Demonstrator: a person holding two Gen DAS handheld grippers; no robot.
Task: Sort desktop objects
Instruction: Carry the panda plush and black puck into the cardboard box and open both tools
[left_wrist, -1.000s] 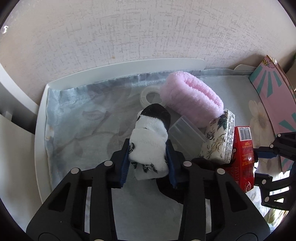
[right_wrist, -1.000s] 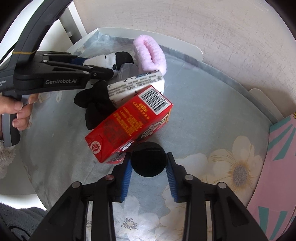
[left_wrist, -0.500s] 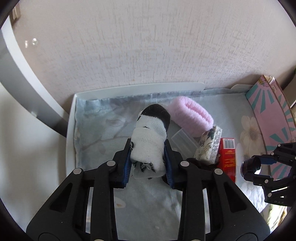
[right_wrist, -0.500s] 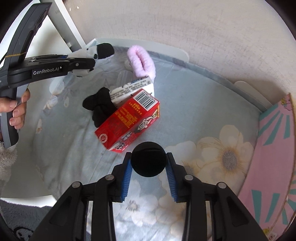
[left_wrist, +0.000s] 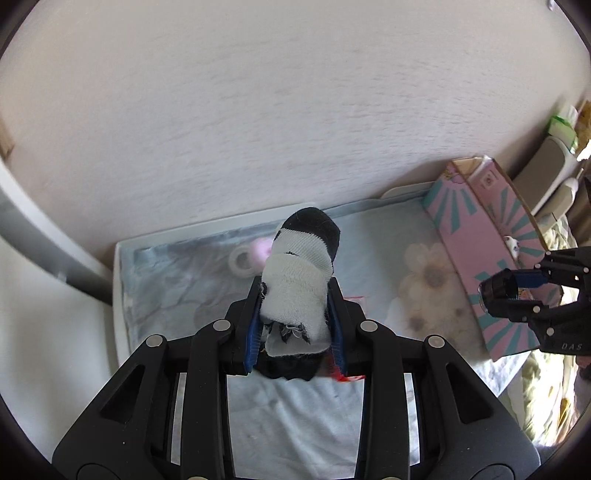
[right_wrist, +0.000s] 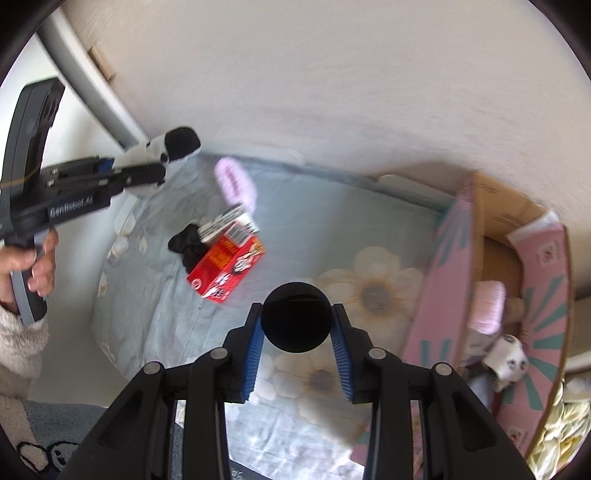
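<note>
Right wrist view first: the only lettering I can read is "GenRobot.AI" in white on the black body of the left gripper (right_wrist: 162, 168) at upper left, held by a hand (right_wrist: 37, 262) in a fuzzy cream sleeve. Its blue ribbed pads are clamped on a rolled black-and-white knit sock (right_wrist: 166, 149). The right gripper (right_wrist: 297, 325), bottom centre, is clenched on a smooth round black cap (right_wrist: 295, 315). Mid-frame on the flowery blue cloth (right_wrist: 332, 229) lie a glossy red carton (right_wrist: 225, 269) with a barcode (its print is too blurry to read), a white packet (right_wrist: 225, 223), a crumpled black fabric thing (right_wrist: 186, 245) and a fluffy pink roll (right_wrist: 236, 184). On the right stands an open pink cardboard box (right_wrist: 450, 280) with teal rays. Left wrist view shows "DAS" on the right gripper at the right edge.
</note>
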